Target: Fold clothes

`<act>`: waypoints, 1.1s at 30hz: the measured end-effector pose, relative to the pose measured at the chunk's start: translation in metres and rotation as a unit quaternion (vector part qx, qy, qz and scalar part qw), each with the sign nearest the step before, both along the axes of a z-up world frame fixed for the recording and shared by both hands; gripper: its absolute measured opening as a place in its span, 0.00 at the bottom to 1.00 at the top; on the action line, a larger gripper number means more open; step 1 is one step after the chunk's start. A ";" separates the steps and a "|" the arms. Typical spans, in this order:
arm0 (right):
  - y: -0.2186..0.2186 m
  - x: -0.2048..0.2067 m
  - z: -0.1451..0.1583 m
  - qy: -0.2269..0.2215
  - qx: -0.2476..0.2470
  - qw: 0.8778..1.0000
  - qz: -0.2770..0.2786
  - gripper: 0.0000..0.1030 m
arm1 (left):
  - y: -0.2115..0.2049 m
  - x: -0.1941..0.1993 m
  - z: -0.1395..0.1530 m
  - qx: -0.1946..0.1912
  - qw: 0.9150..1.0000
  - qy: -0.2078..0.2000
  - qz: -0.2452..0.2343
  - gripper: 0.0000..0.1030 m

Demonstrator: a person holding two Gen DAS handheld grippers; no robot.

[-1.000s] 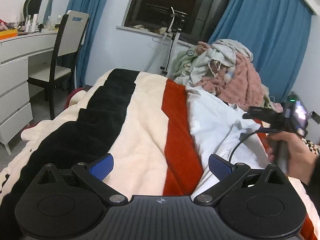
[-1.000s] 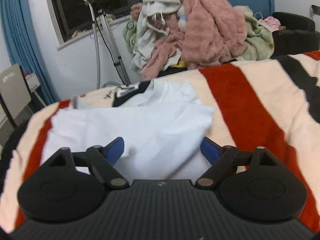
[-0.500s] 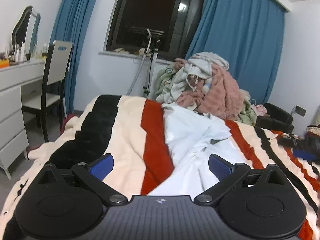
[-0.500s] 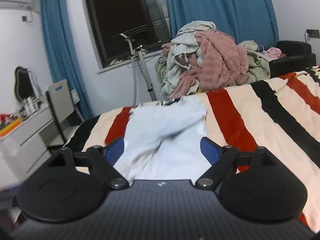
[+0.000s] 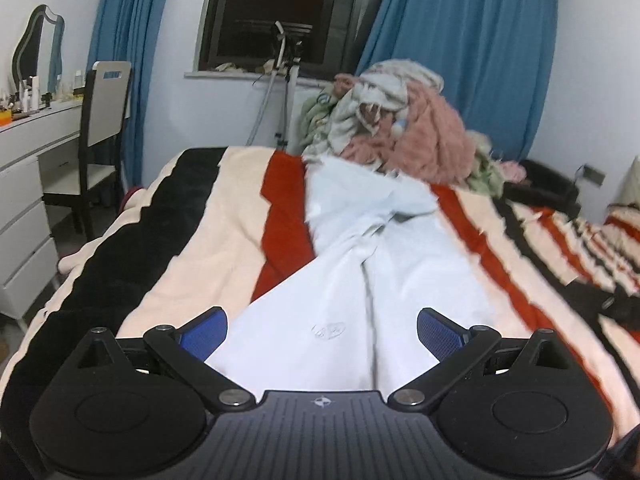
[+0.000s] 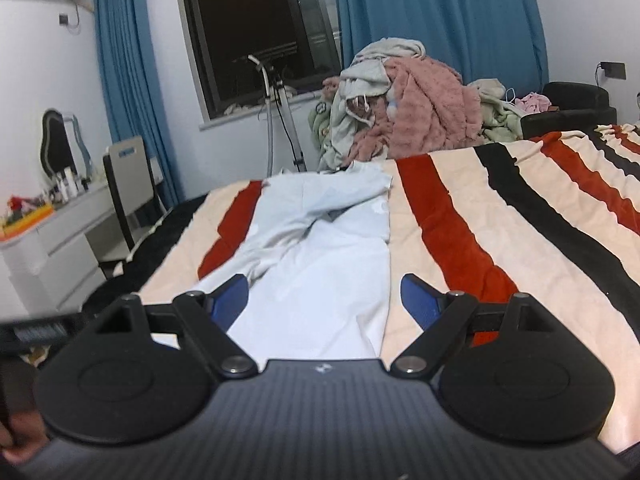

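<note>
A white garment [image 5: 360, 280] lies lengthwise on the striped bed blanket [image 5: 192, 248], its sides folded inward with a crease down the middle. My left gripper [image 5: 322, 330] hovers open above the garment's near end, blue pads apart with nothing gripped. In the right wrist view the same white garment [image 6: 320, 264] stretches away from me. My right gripper [image 6: 326, 292] is open over its near end, also holding nothing. At the left edge of that view part of the left gripper [image 6: 36, 332] shows, blurred, with a hand below it.
A heap of unfolded clothes [image 5: 400, 120], pink, grey and green, sits at the bed's far end below blue curtains. A white dresser [image 5: 28, 184] and chair [image 5: 104, 120] stand left of the bed. A black armchair [image 6: 576, 104] is at the far right.
Both grippers have pulled back toward the near end of the bed, so the whole garment now lies ahead. The right gripper has left the left wrist view. Both stay open.
</note>
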State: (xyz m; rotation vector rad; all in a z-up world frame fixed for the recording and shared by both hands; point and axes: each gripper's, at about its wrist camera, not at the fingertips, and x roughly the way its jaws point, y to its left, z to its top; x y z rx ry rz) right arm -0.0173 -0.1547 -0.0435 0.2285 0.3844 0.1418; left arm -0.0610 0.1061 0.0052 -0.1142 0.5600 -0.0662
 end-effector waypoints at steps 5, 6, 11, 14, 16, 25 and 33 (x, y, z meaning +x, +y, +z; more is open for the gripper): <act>-0.006 -0.005 -0.001 0.006 0.016 1.000 -0.003 0.82 | 0.023 0.010 -0.008 -0.040 0.997 0.043 0.050 0.99; -0.007 -0.005 -0.001 0.007 0.019 1.000 -0.002 0.82 | 0.029 0.012 -0.010 -0.050 0.995 0.051 0.063 0.99; -0.012 -0.006 -0.003 0.016 0.035 0.999 0.000 0.82 | 0.066 0.015 -0.015 -0.111 0.982 0.081 0.130 0.98; -0.015 -0.005 -0.004 0.021 0.041 0.999 -0.002 0.82 | 0.083 0.016 -0.018 -0.131 0.972 0.097 0.167 0.97; -0.017 -0.005 -0.004 0.022 0.044 0.999 -0.003 0.82 | 0.090 0.017 -0.020 -0.133 0.968 0.105 0.188 0.97; -0.024 -0.005 -0.006 0.032 0.059 0.998 -0.001 0.82 | 0.111 0.020 -0.039 -0.177 0.942 0.153 0.240 0.95; -0.029 -0.005 -0.008 0.041 0.069 0.997 -0.005 0.82 | 0.112 0.018 -0.045 -0.198 0.934 0.160 0.250 0.92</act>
